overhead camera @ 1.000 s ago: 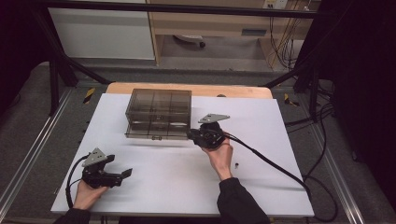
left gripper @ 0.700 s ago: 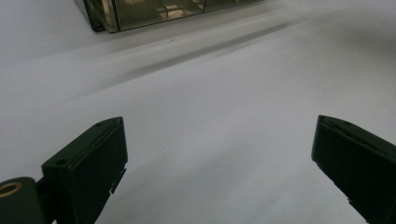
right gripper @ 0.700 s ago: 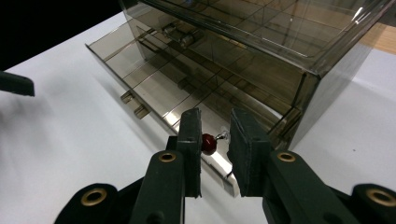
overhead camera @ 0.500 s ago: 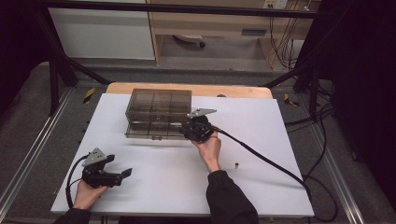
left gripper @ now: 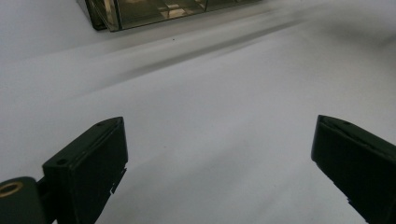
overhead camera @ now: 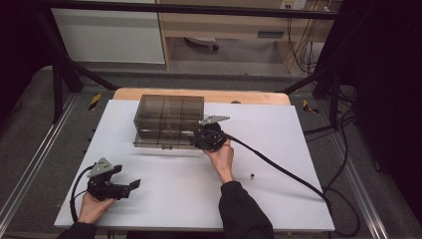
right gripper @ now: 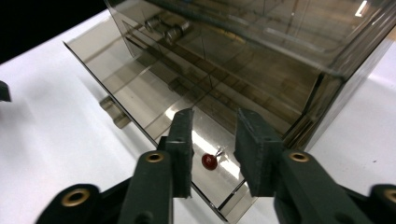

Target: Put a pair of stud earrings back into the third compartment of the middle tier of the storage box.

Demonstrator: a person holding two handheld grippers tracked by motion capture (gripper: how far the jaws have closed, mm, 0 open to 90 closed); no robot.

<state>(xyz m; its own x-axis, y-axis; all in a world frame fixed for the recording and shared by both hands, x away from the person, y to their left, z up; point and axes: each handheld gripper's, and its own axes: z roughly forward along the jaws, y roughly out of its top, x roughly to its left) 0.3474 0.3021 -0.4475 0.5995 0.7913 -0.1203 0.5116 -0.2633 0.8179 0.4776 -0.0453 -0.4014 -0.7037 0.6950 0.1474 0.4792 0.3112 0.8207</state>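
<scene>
Where half a second ago my right gripper (right gripper: 212,140) sat just beside the smoky transparent plastic drawer cabinet (overhead camera: 169,112), it now hangs over the pulled-out lower drawer (right gripper: 154,100), jaws slightly parted, empty, above a small red bead (right gripper: 208,161). My left gripper (overhead camera: 130,186) is unmoved near the white table's (overhead camera: 278,124) front-left corner, jaws wide, empty.

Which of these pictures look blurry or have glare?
Left gripper view: the white table is streaked with blur. Right gripper view: sharp, with bright glare on the smoky drawer box and beside the red bead. High view: evenly lit, dark surroundings.
</scene>
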